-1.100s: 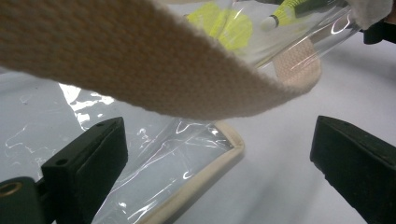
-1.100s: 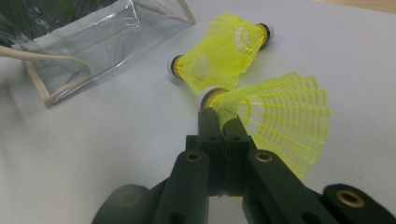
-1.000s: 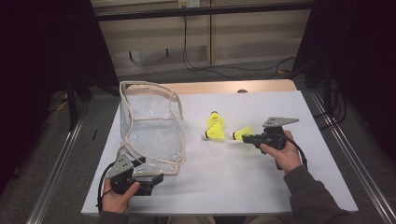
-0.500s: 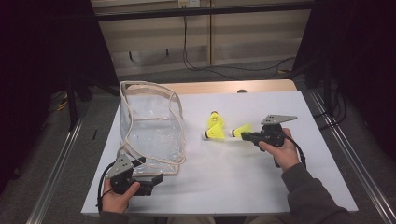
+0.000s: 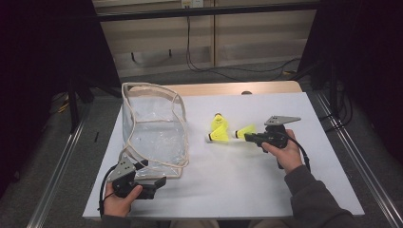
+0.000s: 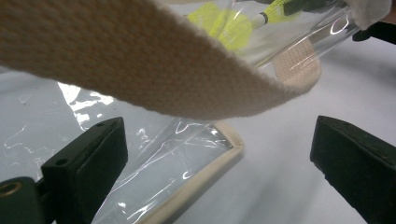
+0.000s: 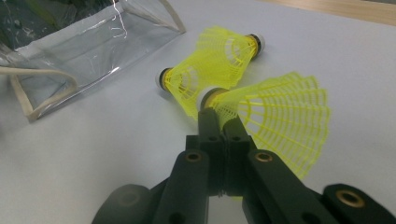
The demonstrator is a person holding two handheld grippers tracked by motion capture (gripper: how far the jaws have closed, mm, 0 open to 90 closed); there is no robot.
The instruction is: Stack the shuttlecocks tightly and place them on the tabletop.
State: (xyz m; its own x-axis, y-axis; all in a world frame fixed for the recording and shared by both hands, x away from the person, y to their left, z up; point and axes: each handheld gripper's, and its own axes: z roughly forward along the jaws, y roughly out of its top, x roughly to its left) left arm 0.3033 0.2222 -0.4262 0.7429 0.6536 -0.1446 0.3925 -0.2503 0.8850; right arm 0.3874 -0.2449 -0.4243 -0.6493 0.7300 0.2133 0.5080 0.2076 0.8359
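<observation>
A clear plastic bag (image 5: 152, 128) with beige webbing trim (image 6: 140, 60) stands open on the left of the white table (image 5: 228, 190). My left gripper (image 5: 159, 183) is at the bag's near corner. In the left gripper view the left gripper (image 6: 217, 140) is open, with the bag's trimmed bottom edge (image 6: 210, 161) lying between the jaws, untouched. My right gripper (image 5: 252, 137) is shut on a yellow shuttlecock (image 5: 244, 131). The right gripper (image 7: 219, 114) pinches this shuttlecock (image 7: 285, 121) just behind its cork. Two more yellow shuttlecocks (image 5: 218, 130) lie together just beyond it (image 7: 210, 70).
A wooden strip (image 5: 214, 89) runs along the table's far edge. Metal rails (image 5: 351, 156) flank the table on both sides. Bare white surface lies between the two hands and to the right of the right hand.
</observation>
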